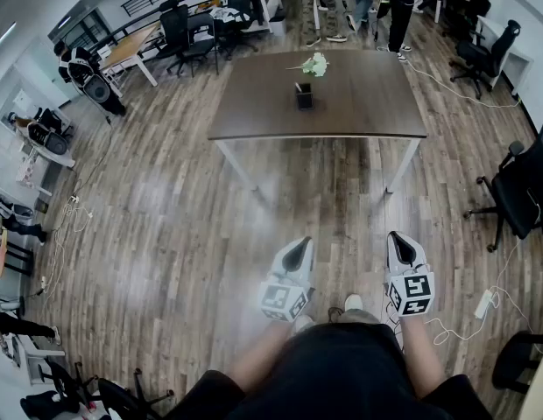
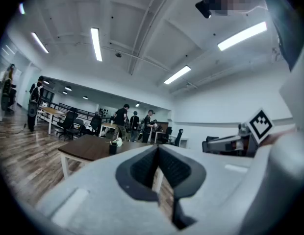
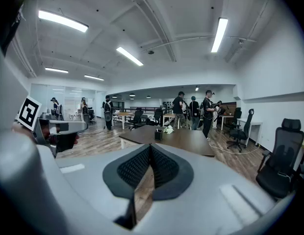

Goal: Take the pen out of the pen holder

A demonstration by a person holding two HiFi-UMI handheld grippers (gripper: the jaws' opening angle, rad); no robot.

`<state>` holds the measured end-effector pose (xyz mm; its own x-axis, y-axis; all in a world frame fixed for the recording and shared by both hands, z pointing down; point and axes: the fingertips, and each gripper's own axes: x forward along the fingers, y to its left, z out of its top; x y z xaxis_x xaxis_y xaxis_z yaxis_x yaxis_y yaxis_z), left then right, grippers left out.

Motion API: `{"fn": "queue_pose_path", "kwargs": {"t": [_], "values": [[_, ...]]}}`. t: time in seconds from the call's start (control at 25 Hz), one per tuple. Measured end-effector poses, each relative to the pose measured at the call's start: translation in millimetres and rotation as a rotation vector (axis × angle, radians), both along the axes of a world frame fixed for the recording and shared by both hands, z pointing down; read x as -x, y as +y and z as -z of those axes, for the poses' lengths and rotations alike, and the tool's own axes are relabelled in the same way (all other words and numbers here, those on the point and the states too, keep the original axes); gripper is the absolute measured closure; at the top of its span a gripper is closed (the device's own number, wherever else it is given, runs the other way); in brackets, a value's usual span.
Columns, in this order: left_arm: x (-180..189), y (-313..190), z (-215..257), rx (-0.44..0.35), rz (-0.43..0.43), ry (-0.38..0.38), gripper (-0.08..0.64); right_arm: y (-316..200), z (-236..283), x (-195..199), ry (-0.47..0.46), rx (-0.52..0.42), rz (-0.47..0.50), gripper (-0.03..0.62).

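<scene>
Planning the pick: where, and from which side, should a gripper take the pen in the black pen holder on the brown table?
Take whatever shaft stands above the rim of the small black pen holder, coming down from above: it stands upright on the dark brown table, mouth up, so its walls shield the rest. The pen itself is too small to make out here.

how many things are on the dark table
2: the black pen holder near the middle of the table, and a pale flower-like bunch just beyond it. Anything smaller may go unseen.
</scene>
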<state>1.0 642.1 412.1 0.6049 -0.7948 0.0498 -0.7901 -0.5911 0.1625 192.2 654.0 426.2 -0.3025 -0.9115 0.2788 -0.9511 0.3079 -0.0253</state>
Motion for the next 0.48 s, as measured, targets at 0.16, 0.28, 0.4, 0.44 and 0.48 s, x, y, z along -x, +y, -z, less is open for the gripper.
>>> {"fn": "queue_pose_path", "kwargs": {"t": [0.16,0.28,0.4,0.44,0.48], "values": [[-22,-9,-2,-0.008,-0.013,0.005,0.558,-7,-6,-17,0.0,0.0,0.001,0.592],[-40,-20,-4,-0.006,-0.016,0.003,0.558,-18,-16,-30,-0.025,0.03,0.009,0.591],[-58,-32,-9,0.0,-0.019,-0.006,0.558,-30,-28,-43,-0.041,0.056,0.03,0.591],[-64,-36,-10,0.002,-0.019,-0.01,0.558,-33,-29,-48,-0.043,0.058,0.035,0.59],[-71,-40,-12,0.005,-0.019,-0.015,0.558,-37,-31,-53,-0.047,0.057,0.039,0.589]]}}
